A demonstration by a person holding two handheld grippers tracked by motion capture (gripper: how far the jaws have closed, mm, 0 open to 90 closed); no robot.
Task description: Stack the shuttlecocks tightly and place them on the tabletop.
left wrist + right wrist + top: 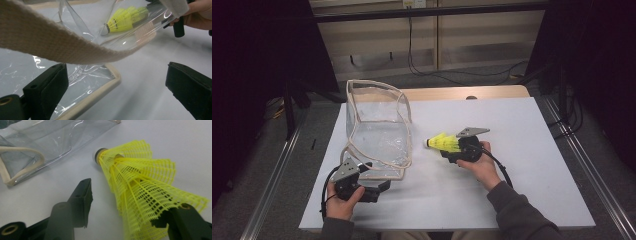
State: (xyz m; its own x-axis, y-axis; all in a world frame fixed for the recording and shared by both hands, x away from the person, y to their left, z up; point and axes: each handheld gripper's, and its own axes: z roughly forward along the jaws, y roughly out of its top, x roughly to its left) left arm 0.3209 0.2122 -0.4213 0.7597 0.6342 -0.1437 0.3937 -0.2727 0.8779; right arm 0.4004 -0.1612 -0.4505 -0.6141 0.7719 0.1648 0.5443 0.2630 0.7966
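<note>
A yellow mesh shuttlecock (pixel 443 143) with a white cork tip points left toward a clear plastic bag (pixel 377 130) trimmed in beige webbing. My right gripper (pixel 448 151) has the shuttlecock's skirt (pixel 140 182) between its jaws. The skirt leans on the right jaw, and the left jaw stands clear of it, so the right gripper (pixel 132 197) is open. My left gripper (pixel 379 190) sits at the bag's near corner, open wide. In the left gripper view (pixel 117 82) the bag's beige strap (pixel 50 42) crosses overhead, and the shuttlecock (pixel 125 18) shows through the plastic.
The white table top (pixel 512 190) has free room to the right and in front of the bag. The bag (pixel 50 137) stands upright with its mouth up. Dark floor, metal rails and cables surround the table.
</note>
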